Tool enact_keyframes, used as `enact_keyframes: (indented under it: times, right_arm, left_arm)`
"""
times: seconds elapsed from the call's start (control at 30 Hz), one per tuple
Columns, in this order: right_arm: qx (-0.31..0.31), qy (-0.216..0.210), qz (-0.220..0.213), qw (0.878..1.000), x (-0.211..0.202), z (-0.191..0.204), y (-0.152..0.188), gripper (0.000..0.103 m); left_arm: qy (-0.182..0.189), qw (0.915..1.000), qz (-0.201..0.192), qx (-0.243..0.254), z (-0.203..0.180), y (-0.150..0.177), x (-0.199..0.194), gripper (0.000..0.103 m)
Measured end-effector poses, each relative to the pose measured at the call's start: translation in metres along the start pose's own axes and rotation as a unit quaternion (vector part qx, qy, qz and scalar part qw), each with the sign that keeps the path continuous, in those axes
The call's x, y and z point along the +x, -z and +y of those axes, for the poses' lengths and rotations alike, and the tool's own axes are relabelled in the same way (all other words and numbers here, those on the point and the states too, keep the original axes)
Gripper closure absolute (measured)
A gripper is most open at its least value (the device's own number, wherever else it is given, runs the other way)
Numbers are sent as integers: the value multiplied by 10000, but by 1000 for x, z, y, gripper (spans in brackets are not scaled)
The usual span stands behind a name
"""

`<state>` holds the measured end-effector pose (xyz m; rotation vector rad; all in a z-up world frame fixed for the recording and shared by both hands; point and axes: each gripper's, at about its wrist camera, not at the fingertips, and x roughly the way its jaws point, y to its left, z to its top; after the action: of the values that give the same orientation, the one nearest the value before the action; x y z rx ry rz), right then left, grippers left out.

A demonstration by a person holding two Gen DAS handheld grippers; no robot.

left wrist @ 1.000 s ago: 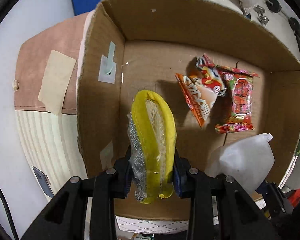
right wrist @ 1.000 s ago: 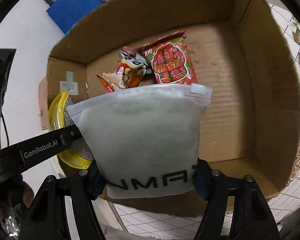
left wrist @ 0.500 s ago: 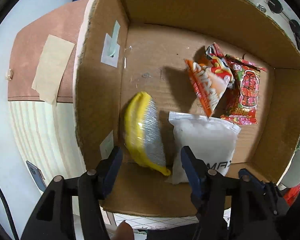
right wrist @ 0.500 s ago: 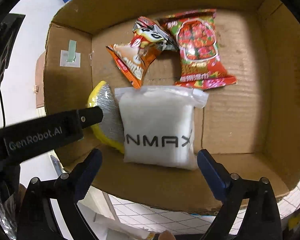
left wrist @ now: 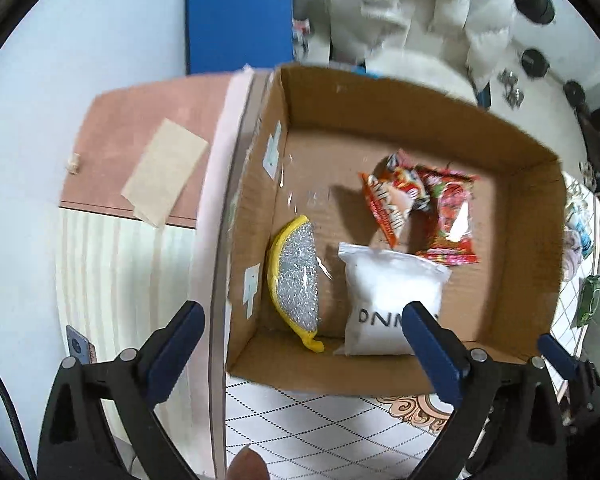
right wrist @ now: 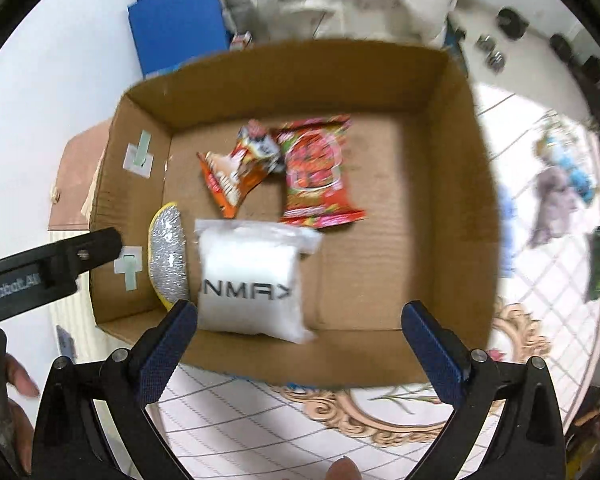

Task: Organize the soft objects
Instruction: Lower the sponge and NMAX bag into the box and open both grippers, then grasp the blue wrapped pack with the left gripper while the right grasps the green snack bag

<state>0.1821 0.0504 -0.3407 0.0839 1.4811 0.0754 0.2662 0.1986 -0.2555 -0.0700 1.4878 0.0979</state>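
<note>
Grippers, left (left wrist: 300, 334) and right (right wrist: 300, 332), hover spread and empty above a cardboard box (right wrist: 452, 184) holding sponge (left wrist: 296, 276), white pouch (right wrist: 252, 276) and snack packets (right wrist: 296, 164); next pickup likely wants a gentle, centred pinch.

One cardboard box (right wrist: 452, 184) holds four soft items: two snack packets, orange (right wrist: 236, 172) at 12 o'clock and red (right wrist: 316, 172) at 1 o'clock, one white pouch (right wrist: 252, 276) at 6 o'clock, one yellow-rimmed scouring sponge (right wrist: 168, 256) at 8 o'clock
</note>
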Motion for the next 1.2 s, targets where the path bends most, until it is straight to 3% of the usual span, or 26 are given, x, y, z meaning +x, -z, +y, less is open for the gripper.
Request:
enact_keyframes:
  times: [0.2, 0.53, 0.67, 0.87, 1.03, 1.2]
  right_arm:
    - [-115, 186, -612, 9979, -45, -16, 14, 0]
    - [-466, 235, -1173, 9917, -107, -29, 52, 0]
    - [-479, 100, -1182, 9918, -119, -35, 63, 0]
    - [-490, -165, -1125, 9923, -128, -52, 68, 0]
    - [-177, -258, -1047, 9940, -137, -107, 61, 0]
    - [475, 218, -1071, 9929, -148, -216, 44, 0]
  left_arm:
    - [-21, 9979, -651, -26, -14, 34, -44, 2]
    - [-309, 9899, -1384, 0, -29, 91, -101, 0]
    - [-363, 9874, -1537, -24, -32, 104, -114, 0]
    - [-336, 9887, -1462, 30, -52, 107, -122, 0]
    - [-248, 9858, -1536, 629, -120, 90, -124, 0]
    - [23, 9828, -1214, 1389, -233, 49, -99, 0]
